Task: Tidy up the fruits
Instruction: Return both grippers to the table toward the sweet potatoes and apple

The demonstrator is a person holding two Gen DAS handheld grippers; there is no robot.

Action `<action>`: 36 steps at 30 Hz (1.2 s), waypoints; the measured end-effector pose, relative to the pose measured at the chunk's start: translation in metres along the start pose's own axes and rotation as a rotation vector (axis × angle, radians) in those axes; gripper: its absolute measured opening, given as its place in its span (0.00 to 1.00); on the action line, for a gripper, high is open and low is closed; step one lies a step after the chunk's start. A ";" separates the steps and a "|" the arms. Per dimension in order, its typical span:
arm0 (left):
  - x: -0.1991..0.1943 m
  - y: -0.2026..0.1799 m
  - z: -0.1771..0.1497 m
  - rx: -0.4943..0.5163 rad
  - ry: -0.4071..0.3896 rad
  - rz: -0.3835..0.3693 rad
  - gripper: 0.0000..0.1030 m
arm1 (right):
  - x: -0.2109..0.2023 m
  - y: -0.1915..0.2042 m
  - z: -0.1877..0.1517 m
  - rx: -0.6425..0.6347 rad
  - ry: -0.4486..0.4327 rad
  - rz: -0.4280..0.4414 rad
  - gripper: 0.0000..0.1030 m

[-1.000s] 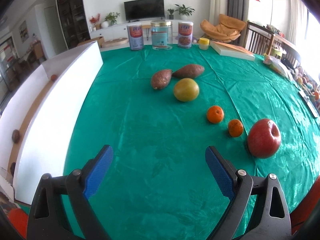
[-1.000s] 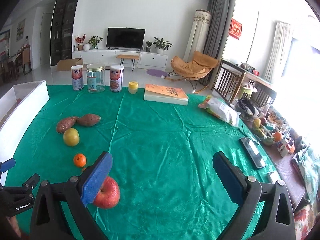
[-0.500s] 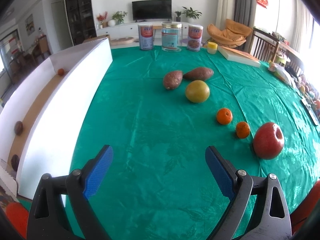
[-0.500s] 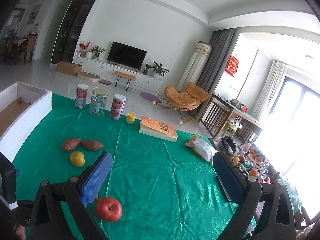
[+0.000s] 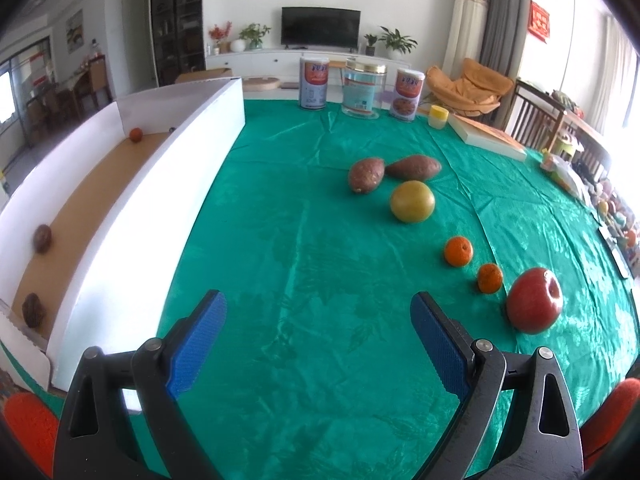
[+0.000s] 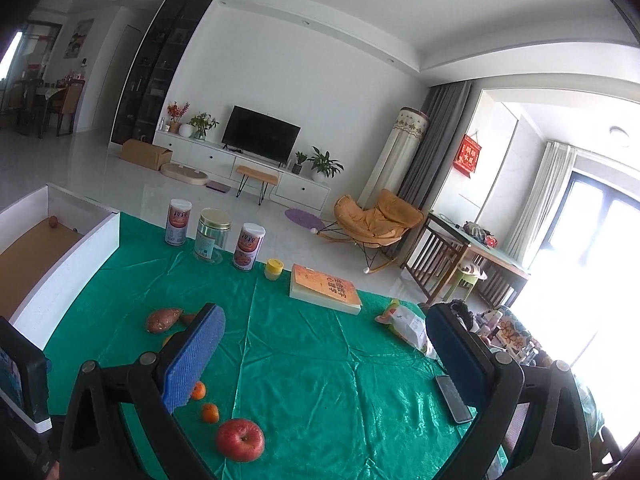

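On the green tablecloth lie a red apple [image 5: 535,300], two small oranges [image 5: 458,251] [image 5: 489,278], a yellow-green round fruit [image 5: 412,201] and two sweet potatoes [image 5: 366,175] [image 5: 414,167]. My left gripper [image 5: 318,340] is open and empty, above the cloth near the front edge, left of the apple. My right gripper [image 6: 324,354] is open and empty, raised high over the table; below it I see the apple [image 6: 240,439], an orange [image 6: 209,413] and a sweet potato [image 6: 164,320]. A long white box [image 5: 120,216] at the left holds three small dark fruits [image 5: 41,238].
Three canisters [image 5: 364,87] and a small yellow cup [image 5: 437,116] stand at the table's far edge. A book [image 5: 486,137] and a snack bag [image 6: 406,326] lie at the right, with a phone [image 6: 453,398] near the right edge.
My right gripper has risen and tilted upward, so the table sits lower in its view. My left gripper has lifted and shifted slightly, showing more of the white box's inside.
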State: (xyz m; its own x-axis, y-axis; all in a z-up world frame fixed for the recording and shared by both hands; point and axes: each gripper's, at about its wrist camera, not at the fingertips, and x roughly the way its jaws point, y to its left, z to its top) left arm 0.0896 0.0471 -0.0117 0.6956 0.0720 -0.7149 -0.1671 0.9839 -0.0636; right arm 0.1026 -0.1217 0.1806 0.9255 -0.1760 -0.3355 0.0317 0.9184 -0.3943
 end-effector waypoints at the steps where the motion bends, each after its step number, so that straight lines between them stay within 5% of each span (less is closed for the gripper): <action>1: 0.000 0.001 0.000 -0.004 0.001 -0.001 0.91 | -0.001 0.001 0.002 -0.002 -0.002 0.002 0.97; 11: -0.002 0.004 0.003 -0.014 -0.003 -0.007 0.91 | -0.020 0.005 0.032 0.010 -0.056 0.069 0.97; 16: 0.003 0.007 -0.001 -0.014 0.030 -0.025 0.92 | 0.003 -0.013 0.017 0.072 0.001 0.159 1.00; 22: 0.038 0.000 -0.026 0.021 0.144 -0.050 0.92 | 0.093 -0.038 -0.078 0.234 0.167 0.338 1.00; 28: 0.063 -0.023 -0.037 0.128 0.213 -0.078 0.91 | 0.174 -0.067 -0.219 0.400 0.449 0.255 1.00; 32: 0.072 -0.028 -0.001 0.151 0.201 -0.164 0.91 | 0.181 -0.092 -0.268 0.503 0.508 0.235 1.00; 36: 0.095 -0.028 0.072 0.130 0.151 -0.181 0.91 | 0.181 -0.096 -0.266 0.509 0.479 0.251 1.00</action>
State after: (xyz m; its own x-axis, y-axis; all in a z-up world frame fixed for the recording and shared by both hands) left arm 0.2101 0.0379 -0.0276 0.5923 -0.1228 -0.7963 0.0481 0.9919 -0.1171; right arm 0.1668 -0.3361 -0.0700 0.6654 0.0327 -0.7458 0.1199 0.9814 0.1500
